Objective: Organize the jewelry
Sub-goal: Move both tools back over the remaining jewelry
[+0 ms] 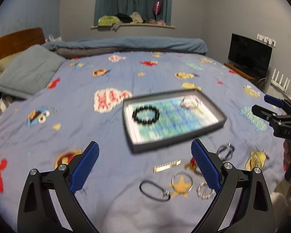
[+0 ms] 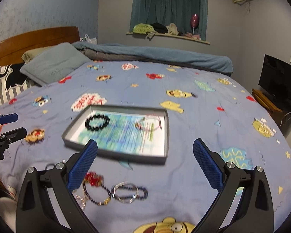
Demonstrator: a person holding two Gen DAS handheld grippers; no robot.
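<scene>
Grey tray (image 2: 165, 136) on the bedspread (image 2: 184, 73): holds a black bead bracelet (image 2: 97, 123) at one end, a thin pinkish bracelet (image 2: 149, 125) at the other. Loose jewelry (image 2: 114, 191) lies just outside. My left gripper (image 1: 145, 167) and right gripper (image 2: 145, 165): jaws wide, holding nothing.

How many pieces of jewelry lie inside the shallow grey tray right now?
2: a black beaded bracelet at the shallow grey tray's left end, and a thin pinkish bracelet at its right end; blur may hide smaller pieces.
</scene>
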